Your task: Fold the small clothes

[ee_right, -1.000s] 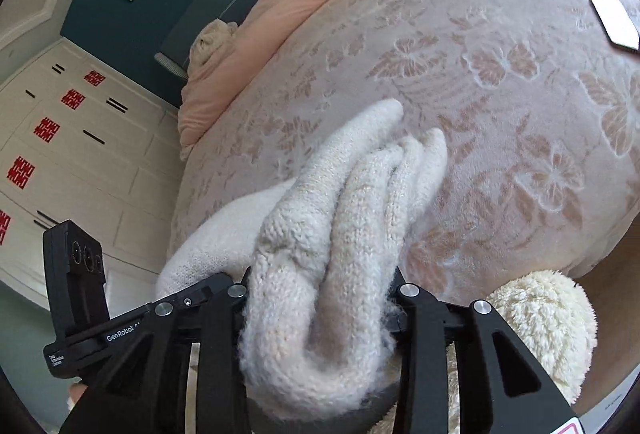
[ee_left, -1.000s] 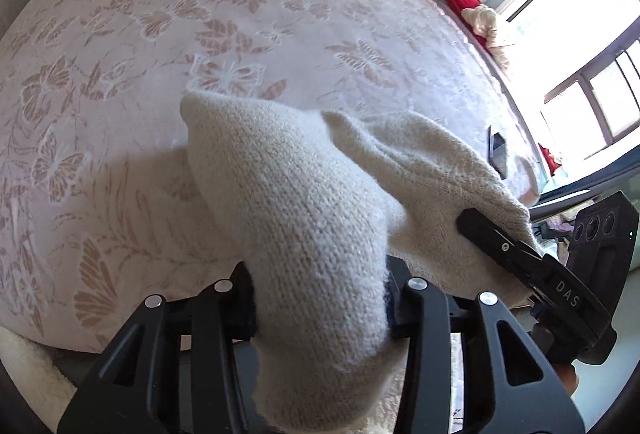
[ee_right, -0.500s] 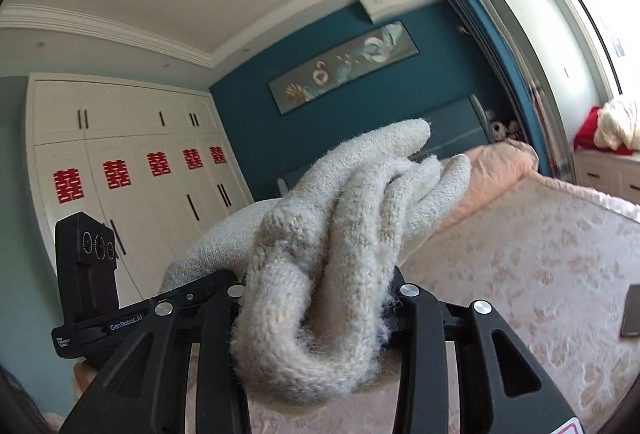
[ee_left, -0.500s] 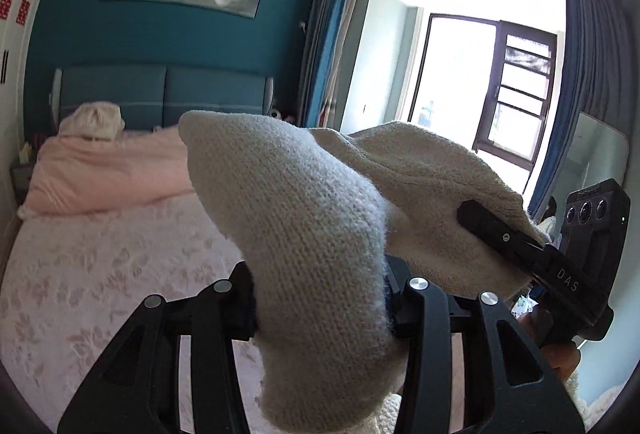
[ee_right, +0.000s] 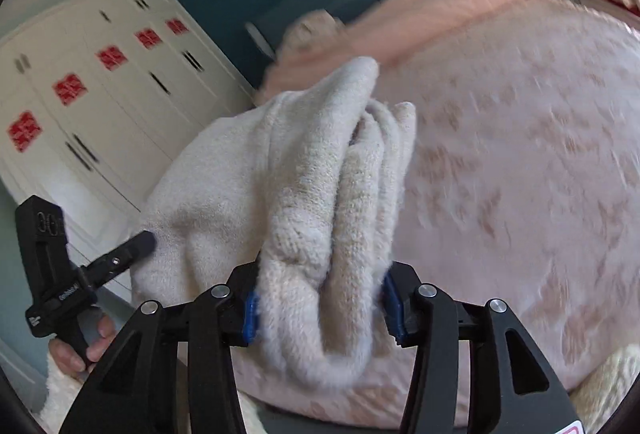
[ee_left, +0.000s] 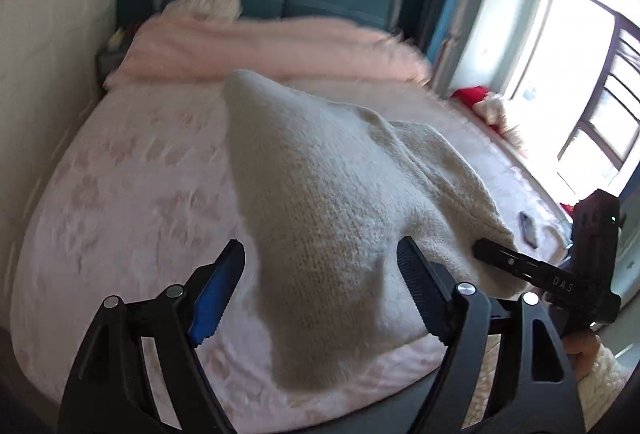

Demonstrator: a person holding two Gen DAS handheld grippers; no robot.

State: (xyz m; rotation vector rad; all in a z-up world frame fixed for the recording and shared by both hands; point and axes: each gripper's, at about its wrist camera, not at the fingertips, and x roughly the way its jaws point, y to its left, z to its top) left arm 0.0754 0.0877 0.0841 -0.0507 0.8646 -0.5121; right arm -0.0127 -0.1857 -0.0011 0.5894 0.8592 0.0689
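- The right black two-finger gripper (ee_right: 320, 298) fills the lower frame, its blue-padded fingers (ee_right: 251, 318) pressed into a bunched cream knitted woollen garment (ee_right: 316, 202).
- The garment's folds rise from the jaws toward 12 o'clock, ending in a rounded tip.
- At 9 o'clock, the left black handheld gripper (ee_right: 140, 244) touches the garment's edge; whether it clamps the cloth cannot be told.
- From 1 to 4 o'clock spreads a pale pink bedspread with a brownish leaf pattern (ee_right: 520, 174), blurred.
- At 10 o'clock stand white wardrobe doors with red paper emblems (ee_right: 70, 88).
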